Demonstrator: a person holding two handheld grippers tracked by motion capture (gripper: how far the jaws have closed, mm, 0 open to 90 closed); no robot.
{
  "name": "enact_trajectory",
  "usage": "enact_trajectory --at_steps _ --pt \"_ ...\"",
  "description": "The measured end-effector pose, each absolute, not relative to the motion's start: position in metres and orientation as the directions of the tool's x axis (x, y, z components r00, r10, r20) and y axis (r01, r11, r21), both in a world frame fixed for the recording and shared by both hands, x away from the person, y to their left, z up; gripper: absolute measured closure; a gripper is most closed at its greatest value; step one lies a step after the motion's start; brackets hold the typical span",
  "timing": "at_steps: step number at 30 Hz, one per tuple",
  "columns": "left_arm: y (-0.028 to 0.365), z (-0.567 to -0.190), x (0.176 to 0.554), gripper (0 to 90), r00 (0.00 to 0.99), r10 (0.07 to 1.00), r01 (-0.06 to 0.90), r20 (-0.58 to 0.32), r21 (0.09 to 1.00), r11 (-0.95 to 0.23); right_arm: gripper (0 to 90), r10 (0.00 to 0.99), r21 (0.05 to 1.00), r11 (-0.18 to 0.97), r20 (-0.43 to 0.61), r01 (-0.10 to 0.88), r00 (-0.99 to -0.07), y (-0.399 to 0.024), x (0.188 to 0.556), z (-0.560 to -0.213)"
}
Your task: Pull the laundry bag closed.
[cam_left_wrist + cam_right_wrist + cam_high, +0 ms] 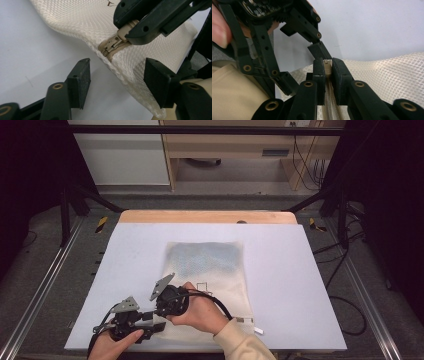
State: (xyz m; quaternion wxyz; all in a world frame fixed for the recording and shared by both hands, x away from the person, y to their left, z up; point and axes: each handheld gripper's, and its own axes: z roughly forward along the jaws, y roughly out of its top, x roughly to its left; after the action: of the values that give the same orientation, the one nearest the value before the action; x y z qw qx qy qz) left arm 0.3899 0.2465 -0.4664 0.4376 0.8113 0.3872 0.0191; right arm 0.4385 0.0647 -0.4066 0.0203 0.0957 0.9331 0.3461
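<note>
A cream mesh zip bag (210, 265) lies flat on the white table top (280, 250), something bluish showing through its far half. My right gripper (328, 65) is shut on the bag's zip pull (125, 30) at the near left corner, just above the slider (113, 45). From the left gripper view, that right gripper (140, 26) comes in from the top. My left gripper (120, 82) stands open, its pads either side of the bag's corner edge (130, 72) without touching it. In the high view both grippers meet at the bag's near left corner (159, 317).
The table's near edge (200, 349) runs just below both hands. A sleeve (234, 90) and a hand (202, 312) cover part of the bag's near end. A white tag (257, 330) sticks out at the bag's near right corner.
</note>
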Motion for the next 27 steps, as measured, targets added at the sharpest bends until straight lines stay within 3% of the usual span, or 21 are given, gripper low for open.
enact_trajectory --at_steps 13,27 --pt "0.242 -0.472 0.405 49.5 0.737 0.562 0.601 -0.376 0.744 -0.292 82.1 0.187 0.654 0.74 0.027 0.159 -0.982 0.064 0.439 -0.406" --pt "0.237 -0.481 0.413 64.4 0.736 0.552 0.618 -0.392 0.722 -0.311 82.1 0.177 0.655 0.742 0.014 0.143 -0.984 0.064 0.44 -0.408"
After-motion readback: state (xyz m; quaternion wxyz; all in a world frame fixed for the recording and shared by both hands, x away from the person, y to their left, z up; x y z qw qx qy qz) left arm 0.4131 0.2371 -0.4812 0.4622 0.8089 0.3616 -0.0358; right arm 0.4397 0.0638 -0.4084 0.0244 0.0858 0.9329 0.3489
